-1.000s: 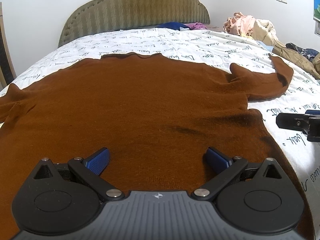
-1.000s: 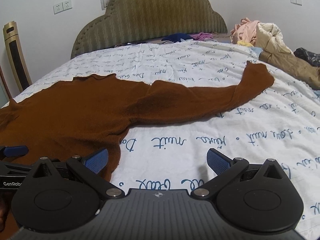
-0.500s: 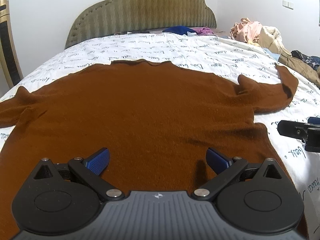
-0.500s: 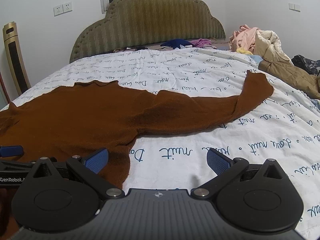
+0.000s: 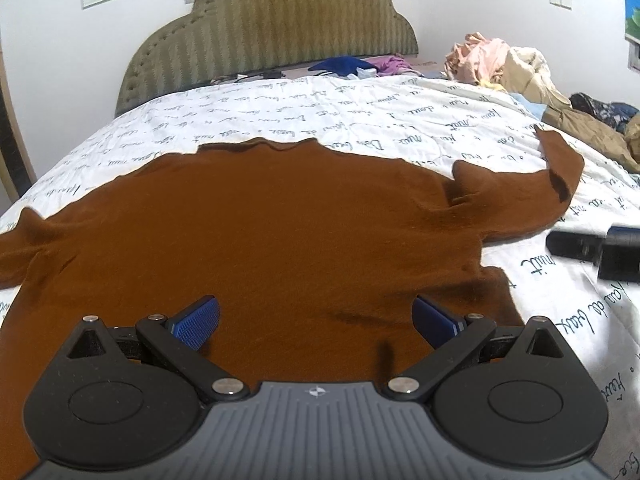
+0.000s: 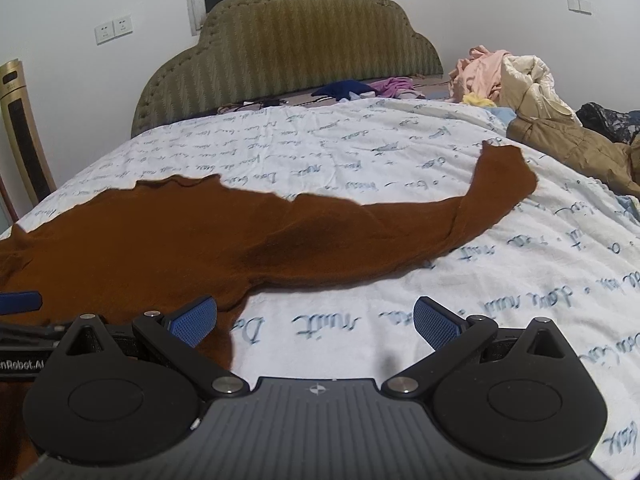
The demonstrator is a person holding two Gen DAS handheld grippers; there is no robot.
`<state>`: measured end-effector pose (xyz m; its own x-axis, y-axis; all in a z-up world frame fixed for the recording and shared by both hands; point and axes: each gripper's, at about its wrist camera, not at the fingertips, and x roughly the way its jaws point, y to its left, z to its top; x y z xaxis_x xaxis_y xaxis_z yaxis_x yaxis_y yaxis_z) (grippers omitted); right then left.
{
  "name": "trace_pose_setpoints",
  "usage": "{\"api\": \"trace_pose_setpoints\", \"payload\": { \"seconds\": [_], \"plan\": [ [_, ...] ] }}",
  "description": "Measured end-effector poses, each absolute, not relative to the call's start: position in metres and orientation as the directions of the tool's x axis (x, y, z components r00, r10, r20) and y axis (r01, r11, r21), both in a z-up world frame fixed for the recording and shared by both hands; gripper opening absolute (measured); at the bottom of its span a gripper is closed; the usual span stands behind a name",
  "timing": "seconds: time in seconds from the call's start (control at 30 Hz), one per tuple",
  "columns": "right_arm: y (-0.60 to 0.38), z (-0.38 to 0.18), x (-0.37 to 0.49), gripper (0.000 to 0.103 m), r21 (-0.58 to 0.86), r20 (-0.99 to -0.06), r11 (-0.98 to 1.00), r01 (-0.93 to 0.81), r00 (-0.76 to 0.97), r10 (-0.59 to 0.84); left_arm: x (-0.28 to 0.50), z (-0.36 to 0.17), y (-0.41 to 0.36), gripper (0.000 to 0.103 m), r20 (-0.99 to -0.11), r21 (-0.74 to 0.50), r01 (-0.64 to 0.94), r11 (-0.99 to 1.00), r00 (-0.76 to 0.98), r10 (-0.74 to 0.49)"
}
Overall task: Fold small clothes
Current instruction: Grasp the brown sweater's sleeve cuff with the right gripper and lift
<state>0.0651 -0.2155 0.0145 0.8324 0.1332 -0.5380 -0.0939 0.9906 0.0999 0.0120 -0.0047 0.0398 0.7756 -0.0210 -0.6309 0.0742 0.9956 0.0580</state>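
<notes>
A: Left hand-held gripper [image 5: 314, 316] – jaws spread wide, nothing between the blue pads [image 5: 196, 320]. Sits over the lower body of the brown sweater [image 5: 260, 240], near the hem

B: And the right hand-held gripper [image 6: 316, 318]?

A: Also spread, empty. Its left pad is over the sweater's side edge; its right pad is over bare bedspread [image 6: 400, 152]. From the left wrist view it shows only as a dark blurred shape at the right border, beside the sweater

B: Sweater position?

A: Laid flat on the bed, neckline [image 5: 260, 145] toward the headboard [image 6: 288, 40], body spread across the white script-printed cover. Right sleeve [image 6: 460, 216] stretches out sideways, cuff bent up toward the far side. Left sleeve [image 5: 24, 240] runs out of view at the left border. A few shallow creases by the right armpit

B: Further out?

A: Heap of clothes [image 6: 512, 80] at the far right of the bed – pink, cream, tan. Blue and purple garments [image 6: 352, 88] at the foot of the headboard. Wall sockets [image 6: 114, 30] left of it
</notes>
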Motion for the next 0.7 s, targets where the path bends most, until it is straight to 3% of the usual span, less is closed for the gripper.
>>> {"api": "trace_pose_setpoints", "payload": {
  "seconds": [0.2, 0.43, 0.7],
  "plan": [
    [-0.277, 0.032, 0.099, 0.103, 0.124, -0.534, 0.991, 0.057, 0.845, 0.018, 0.029, 0.051, -0.049, 0.103, -0.62, 0.116, 0.147, 0.982, 0.783, -0.044],
    [-0.376, 0.043, 0.165, 0.103, 0.334, -0.516, 0.922, 0.196, 0.857, 0.005, 0.054, 0.043, -0.094, 0.103, -0.645, 0.087, 0.212, 0.973, 0.757, -0.107],
    [-0.42, 0.033, 0.241, 0.083, 0.503, -0.497, 0.851, 0.151, 0.856, 0.141, 0.101, 0.04, -0.138, 0.103, -0.621, 0.126, 0.205, 0.971, 0.78, -0.084]
  ]
}}
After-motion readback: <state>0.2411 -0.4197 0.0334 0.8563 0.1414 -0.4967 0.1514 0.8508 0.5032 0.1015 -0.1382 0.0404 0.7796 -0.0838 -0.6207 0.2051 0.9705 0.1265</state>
